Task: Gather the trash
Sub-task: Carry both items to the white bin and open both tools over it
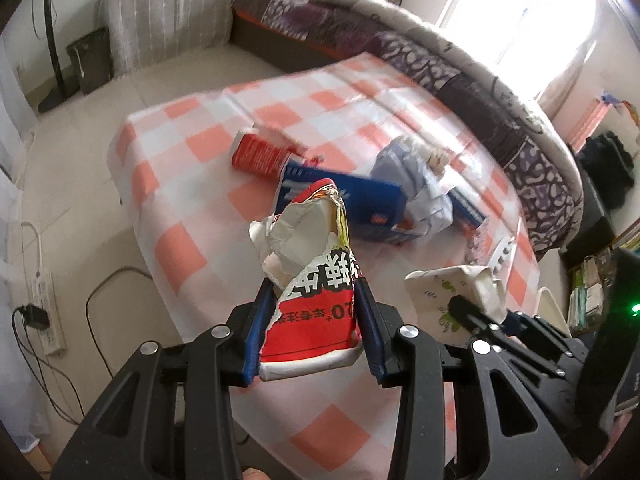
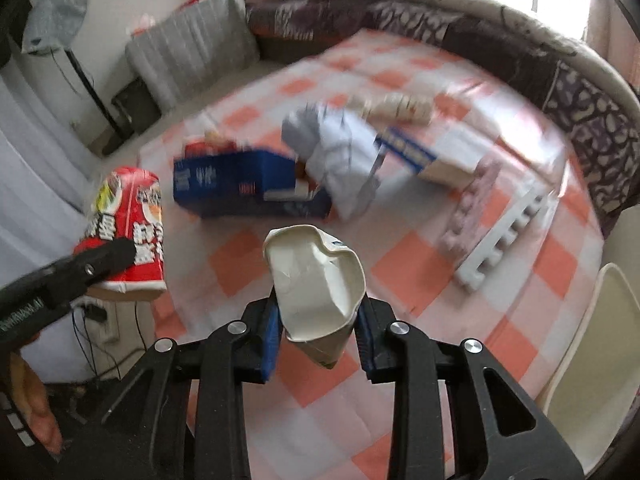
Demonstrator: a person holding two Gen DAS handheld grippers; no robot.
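My left gripper [image 1: 314, 300] is shut on a torn red instant-noodle cup [image 1: 308, 240], held above the near edge of the pink-and-white checked table [image 1: 192, 184]. To its right, my right gripper [image 1: 464, 308] grips a crushed white paper cup [image 1: 452, 292]. In the right wrist view that gripper [image 2: 318, 312] pinches the white cup [image 2: 312, 268] between its blue pads, with the red cup [image 2: 128, 216] and left gripper [image 2: 112, 252] at the left. A red tub [image 1: 264, 154], a blue box [image 1: 360, 204] and a crumpled pale bag [image 1: 420, 176] lie on the table.
Foam puzzle pieces [image 2: 472, 208] and a snack packet [image 2: 396, 108] lie at the table's far right. A patterned sofa [image 1: 460, 68] curves behind. A black bin [image 1: 90, 60] stands by the far wall, a power strip [image 1: 46, 312] with cables lies on the floor, and a white chair [image 2: 592, 352] is at right.
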